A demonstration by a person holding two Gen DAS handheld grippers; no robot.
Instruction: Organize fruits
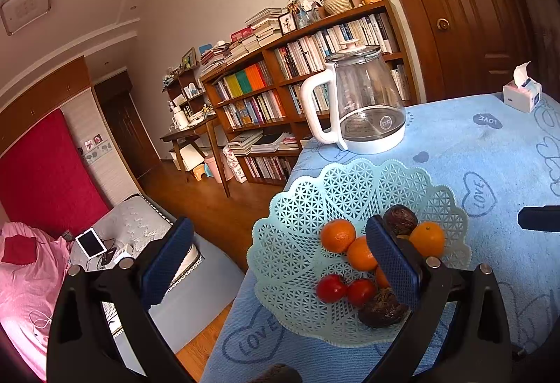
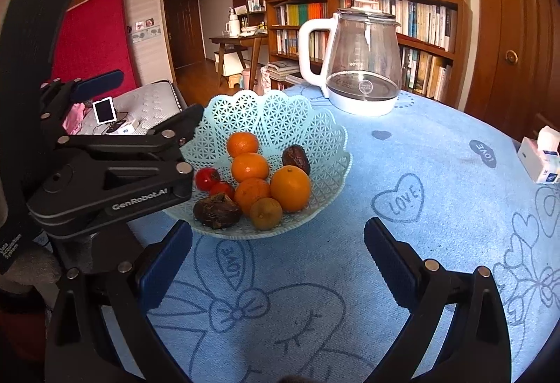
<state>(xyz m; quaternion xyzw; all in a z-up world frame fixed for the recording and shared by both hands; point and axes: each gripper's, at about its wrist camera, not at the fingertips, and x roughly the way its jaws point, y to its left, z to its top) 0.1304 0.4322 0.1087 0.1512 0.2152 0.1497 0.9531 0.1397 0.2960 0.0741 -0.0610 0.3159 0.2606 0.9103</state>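
The fruit lay together in a pale green lattice basket [image 2: 325, 127], centre-left of the right wrist frame, on a table under a blue printed cloth [image 2: 437, 225]. It held three mandarins, the topmost at [image 2: 242, 144], one larger orange [image 2: 290, 188], two tomatoes [image 2: 207, 178], a small brownish-yellow fruit [image 2: 266, 213] and two dark, wrinkled fruits [image 2: 216, 210] of a kind that could not be told.

The right gripper [image 2: 278, 253] hung over bare cloth at the lower centre of its frame, jaws spread wide and holding nothing. The left gripper [image 1: 280, 253] was likewise spread and empty; in its own view one finger overlapped the basket's contents while the other stood off the table edge over the floor. Whether it touched any fruit could not be told.

Handling, as a judgement:
- Mandarins and orange: light, round, firm-skinned and liable to roll. Grip across the widest part.
- Tomatoes: smooth, thin-skinned and easily bruised. Close gently across the middle.
- Dark fruits: probably soft and irregular. Use light pressure.
- Basket: thin plastic, likely to slide or tip if pushed at the rim.

The glass kettle [image 2: 364, 68] stood behind the basket, apart from it.
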